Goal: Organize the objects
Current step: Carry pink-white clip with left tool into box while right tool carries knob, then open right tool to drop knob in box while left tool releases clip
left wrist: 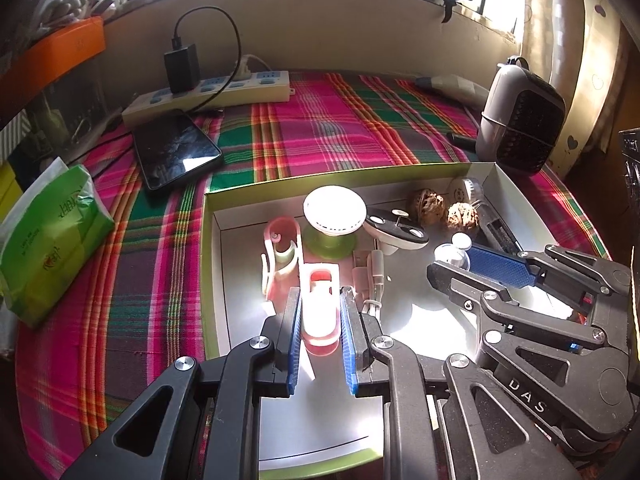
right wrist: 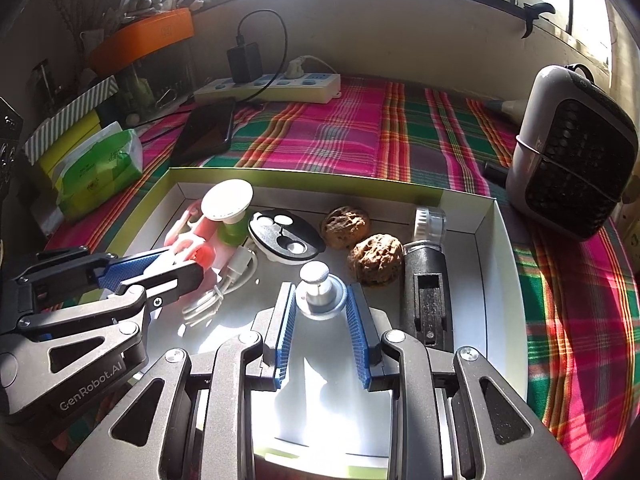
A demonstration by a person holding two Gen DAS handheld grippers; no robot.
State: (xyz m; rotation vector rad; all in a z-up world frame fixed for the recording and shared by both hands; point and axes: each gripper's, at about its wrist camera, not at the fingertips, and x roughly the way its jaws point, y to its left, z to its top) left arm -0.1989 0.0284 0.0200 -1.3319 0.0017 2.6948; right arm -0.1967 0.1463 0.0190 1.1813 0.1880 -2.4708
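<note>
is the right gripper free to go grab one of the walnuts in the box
Probably not yet: the right gripper is shut on a small metal knob. The walnuts lie uncovered just beyond its fingers.

A shallow white box (left wrist: 516, 200) with a green rim lies on the plaid cloth and holds everything. At its left end a pink clip (left wrist: 320, 304) points away, its sides pressed between blue pads. Behind it a pink and white hook (left wrist: 278, 252) lies on its side, next to a green-based stand with a round white top (left wrist: 334, 208). A black and white oval gadget (right wrist: 286, 236) sits mid-box above a coiled white cable (right wrist: 228, 280). A small metal knob (right wrist: 320, 294) stands upright between blue pads. Two walnuts (right wrist: 360, 240) rest behind it, a black tube with a clear cap (right wrist: 428, 280) on the right
</note>
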